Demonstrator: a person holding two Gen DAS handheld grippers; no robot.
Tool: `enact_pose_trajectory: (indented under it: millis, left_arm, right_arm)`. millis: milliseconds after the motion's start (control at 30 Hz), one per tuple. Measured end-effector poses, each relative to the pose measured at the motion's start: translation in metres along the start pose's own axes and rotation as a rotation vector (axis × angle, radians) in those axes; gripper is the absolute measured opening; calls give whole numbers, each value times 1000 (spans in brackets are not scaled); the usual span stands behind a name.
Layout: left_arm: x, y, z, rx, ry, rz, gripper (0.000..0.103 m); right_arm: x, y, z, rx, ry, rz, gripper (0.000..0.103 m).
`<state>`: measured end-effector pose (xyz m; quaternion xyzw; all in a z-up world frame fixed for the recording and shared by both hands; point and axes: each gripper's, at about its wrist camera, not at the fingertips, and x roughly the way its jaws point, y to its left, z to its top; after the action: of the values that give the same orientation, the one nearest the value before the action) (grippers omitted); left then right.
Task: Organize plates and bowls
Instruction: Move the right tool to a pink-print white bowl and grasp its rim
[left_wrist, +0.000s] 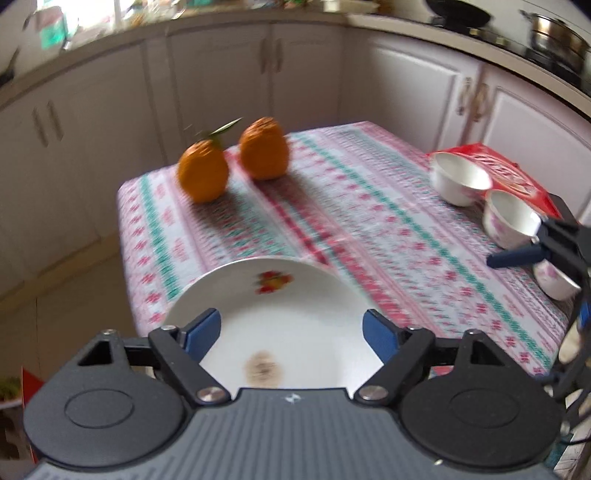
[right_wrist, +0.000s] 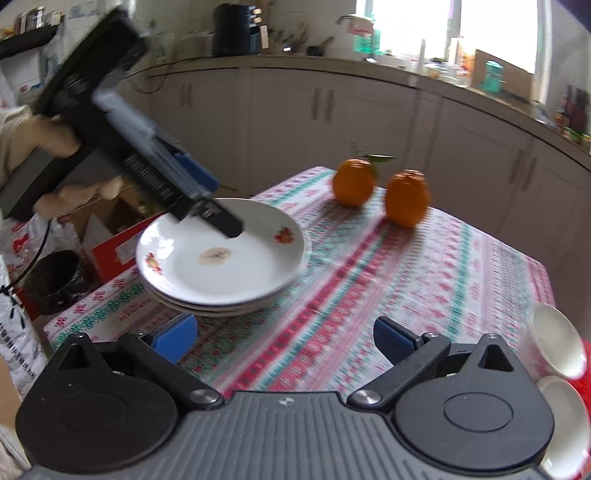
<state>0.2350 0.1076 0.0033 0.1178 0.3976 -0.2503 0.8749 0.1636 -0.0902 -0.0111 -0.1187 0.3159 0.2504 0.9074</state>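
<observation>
Kitchen table (right_wrist: 369, 280) under me: plate stack (right_wrist: 221, 258) sits done, both grippers' fingers spread and empty; next I'd approach the bowls (left_wrist: 458, 177) squarely, gripping rims.

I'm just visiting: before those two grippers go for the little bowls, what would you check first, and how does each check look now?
1. Plate stack resting on the table, released: ok; the left gripper is above it, pads not pressing.
2. Right gripper empty and open: ok.
3. Bowls upright and reachable: ok for two in the left wrist view; a third is partly hidden.
4. Oranges away from the stack: ok.
5. Stack safely in from the table edge: not ok, it sits near the corner.
</observation>
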Motion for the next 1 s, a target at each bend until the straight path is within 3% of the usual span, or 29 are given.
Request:
enact_pose_trajectory:
  millis: [267,600,800,1000]
  left_arm:
    - [-1,-93,-16,101,-121,-63,93]
    - [30,-196,-30,247,-158,-211,94]
    - [46,-237,-31,304,-171,-296,94]
    - [59,-269,-27,380,-193,-319,93]
  right_arm:
    - [-50,-36,-37,103,-8,-139,103]
    - [-114,-96,-100,266,-3,-343,103]
    - [-132,-129,-132,365,11,-398,103]
    - [-127,-153,-148,433,37,-373,101]
